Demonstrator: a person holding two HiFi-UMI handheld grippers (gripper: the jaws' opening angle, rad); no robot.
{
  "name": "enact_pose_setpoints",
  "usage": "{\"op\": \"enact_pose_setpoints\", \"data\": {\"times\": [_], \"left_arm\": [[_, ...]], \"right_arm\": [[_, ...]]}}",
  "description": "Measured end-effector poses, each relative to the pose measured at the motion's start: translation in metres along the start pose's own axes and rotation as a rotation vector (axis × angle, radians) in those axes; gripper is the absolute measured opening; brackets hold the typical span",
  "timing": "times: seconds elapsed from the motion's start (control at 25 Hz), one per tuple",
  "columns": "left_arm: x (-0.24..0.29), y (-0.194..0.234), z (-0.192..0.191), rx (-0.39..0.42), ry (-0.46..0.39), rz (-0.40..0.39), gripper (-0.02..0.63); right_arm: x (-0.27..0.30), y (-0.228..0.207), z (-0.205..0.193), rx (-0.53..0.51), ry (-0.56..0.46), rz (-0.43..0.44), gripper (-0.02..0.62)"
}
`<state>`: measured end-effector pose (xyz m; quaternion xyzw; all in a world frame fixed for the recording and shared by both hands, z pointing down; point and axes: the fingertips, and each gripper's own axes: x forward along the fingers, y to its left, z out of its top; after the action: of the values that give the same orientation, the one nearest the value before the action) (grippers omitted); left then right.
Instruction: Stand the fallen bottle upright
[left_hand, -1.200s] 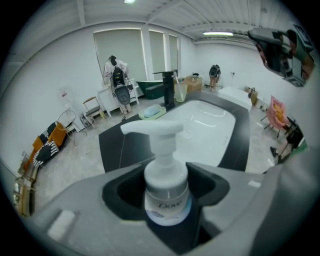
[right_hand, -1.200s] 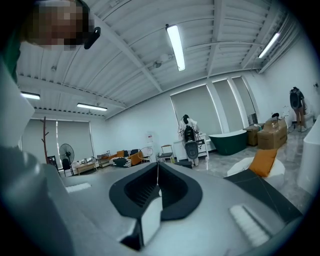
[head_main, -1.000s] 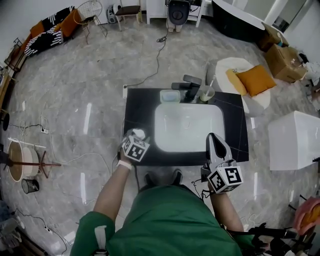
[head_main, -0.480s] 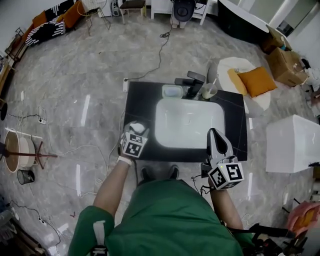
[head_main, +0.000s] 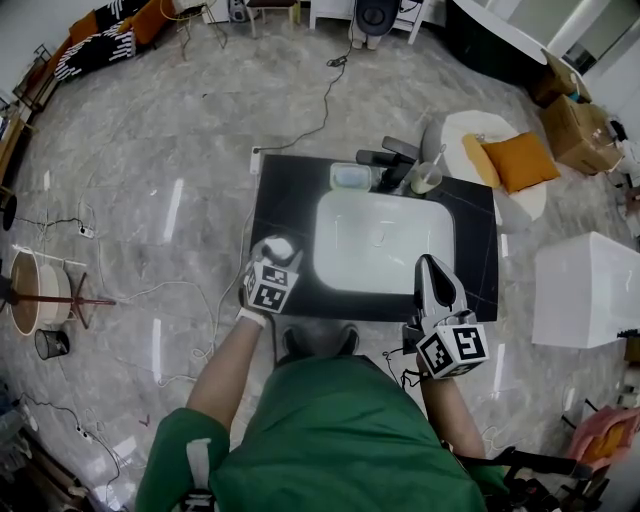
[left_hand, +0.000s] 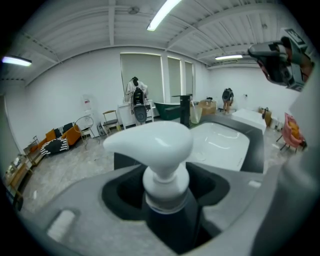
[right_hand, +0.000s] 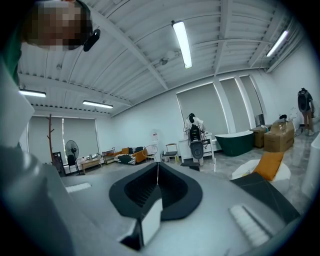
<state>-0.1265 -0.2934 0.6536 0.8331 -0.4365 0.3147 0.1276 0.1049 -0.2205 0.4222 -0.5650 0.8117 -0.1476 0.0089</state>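
Held the bottle (left_hand: 159, 145) pump-up at the left side of the black counter (head_main: 285, 205), just beside the white sink (head_main: 385, 245).
Gripped its dark body with the left gripper (head_main: 272, 262), jaws just opened a little wider. Had the right gripper (head_main: 432, 272) closed on nothing, near the front edge. Saw tap (head_main: 395, 160), cup (head_main: 427, 180) and dish (head_main: 350, 177) behind the sink.

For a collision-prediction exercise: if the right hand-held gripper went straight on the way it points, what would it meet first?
Nothing close: the right hand-held gripper points across the sink toward the faucet and cup; it may pass above them.
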Motion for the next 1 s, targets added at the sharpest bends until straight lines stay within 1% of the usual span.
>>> {"op": "enact_pose_setpoints", "data": {"times": [0.12, 0.36, 0.48, 0.6, 0.72, 0.84, 0.92, 1.0], "left_arm": [[-0.001, -0.001, -0.002, 0.008, 0.011, 0.005, 0.251], [-0.005, -0.003, -0.008, 0.014, 0.034, 0.023, 0.292], [-0.014, -0.001, -0.011, -0.013, 0.018, 0.038, 0.295], [-0.034, 0.005, -0.011, -0.073, -0.009, 0.061, 0.292], [-0.064, 0.016, -0.004, -0.141, -0.074, 0.093, 0.277], [-0.099, 0.032, 0.015, -0.178, -0.169, 0.149, 0.245], [-0.123, 0.040, 0.032, -0.181, -0.237, 0.192, 0.205], [-0.148, 0.044, 0.053, -0.184, -0.316, 0.226, 0.132]], "right_arm": [[-0.001, 0.000, 0.001, 0.002, -0.004, 0.001, 0.003], [-0.005, -0.001, 0.000, 0.013, -0.009, 0.001, 0.003], [-0.006, -0.001, -0.001, 0.015, -0.011, 0.005, 0.003], [-0.007, 0.000, -0.002, 0.011, -0.010, 0.012, 0.003], [-0.008, 0.001, -0.001, 0.009, -0.010, 0.019, 0.003], [-0.007, 0.003, -0.001, 0.000, -0.008, 0.028, 0.003], [-0.006, 0.006, 0.000, -0.015, -0.006, 0.036, 0.003], [-0.004, 0.009, 0.003, -0.031, -0.012, 0.046, 0.003]]}}
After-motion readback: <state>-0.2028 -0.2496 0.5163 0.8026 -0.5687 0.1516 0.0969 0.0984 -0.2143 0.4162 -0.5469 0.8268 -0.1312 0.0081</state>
